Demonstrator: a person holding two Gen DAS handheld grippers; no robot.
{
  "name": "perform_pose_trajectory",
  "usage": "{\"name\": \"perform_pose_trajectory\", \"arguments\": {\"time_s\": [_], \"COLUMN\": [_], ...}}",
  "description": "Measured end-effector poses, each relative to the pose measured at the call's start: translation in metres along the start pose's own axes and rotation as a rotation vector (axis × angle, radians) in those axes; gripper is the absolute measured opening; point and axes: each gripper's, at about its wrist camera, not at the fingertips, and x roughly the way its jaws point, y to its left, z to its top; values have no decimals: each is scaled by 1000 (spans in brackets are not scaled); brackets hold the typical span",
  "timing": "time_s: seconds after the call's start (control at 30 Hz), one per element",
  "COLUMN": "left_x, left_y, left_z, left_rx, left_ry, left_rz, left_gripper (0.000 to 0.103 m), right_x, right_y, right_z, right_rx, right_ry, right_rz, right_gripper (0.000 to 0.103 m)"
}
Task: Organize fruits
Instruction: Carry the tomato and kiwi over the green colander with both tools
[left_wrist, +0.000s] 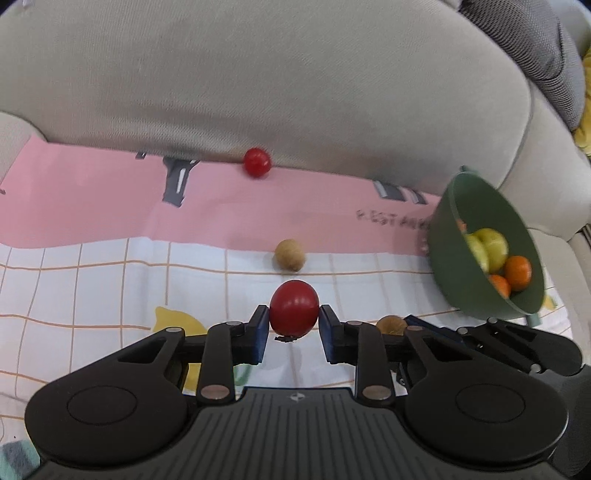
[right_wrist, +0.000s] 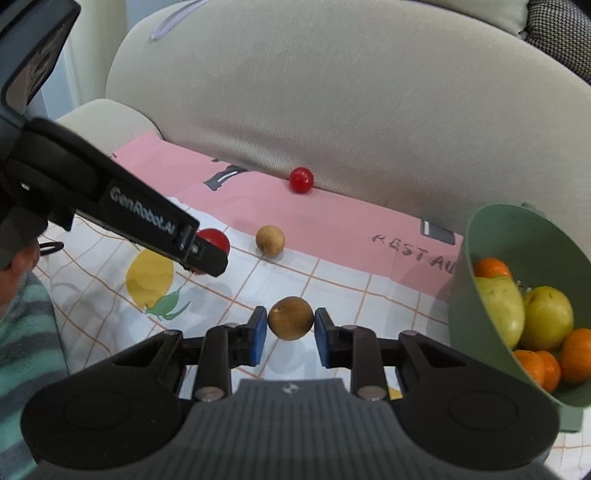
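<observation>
Two round fruits could slip: left gripper (left_wrist: 294, 325) pinches a red fruit (left_wrist: 294, 308), right gripper (right_wrist: 290, 328) a brown fruit (right_wrist: 290, 318), both smooth, short of the bowl (right_wrist: 480, 258).

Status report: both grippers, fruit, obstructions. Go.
Left gripper shut on red fruit. Right gripper shut on brown fruit. Green bowl at right, path unobstructed.

Two red fruits: one (left_wrist: 294, 308) held between gripper fingers, one (left_wrist: 257, 162) loose against the sofa cushion. Two brown fruits: one (right_wrist: 290, 323) held, one (right_wrist: 270, 240) loose on the cloth. One green bowl (right_wrist: 480, 258) holds two yellow-green apples (right_wrist: 548, 317) and at least three oranges (right_wrist: 578, 354); more may be hidden. Two grippers.
</observation>
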Motion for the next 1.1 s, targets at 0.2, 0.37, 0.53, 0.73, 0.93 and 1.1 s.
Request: {"name": "perform_pose_trajectory", "arguments": {"time_s": [0.2,0.37,0.53,0.73,0.93,1.1], "left_x": [-23,-39,-49,-55,-52,-40], "left_y": [-26,-54,-82,-117,-156,-184], "left_z": [-3,-6,-10,-12,-6,0], "left_rx": [41,99,159,235,328,383], "left_ry": [-28,-49,-63,-69,-72,-59], "left_rz": [-33,-51,-61,-73,-98,-124], "left_gripper": [32,32,32,32,32,32], "right_x": [-28,-52,-74,-97,-115,-122], "right_y": [-4,-11,-22,-38,-70,-99], "right_z": [-1,-2,-7,-17,-26,-33], "right_rx": [12,30,59,102,155,208], "right_ry": [-50,-103,-148,-193,-217,-220], "right_rz": [-7,-16,-33,-64,-125,-189], "right_gripper": [24,24,24,24,24,24]}}
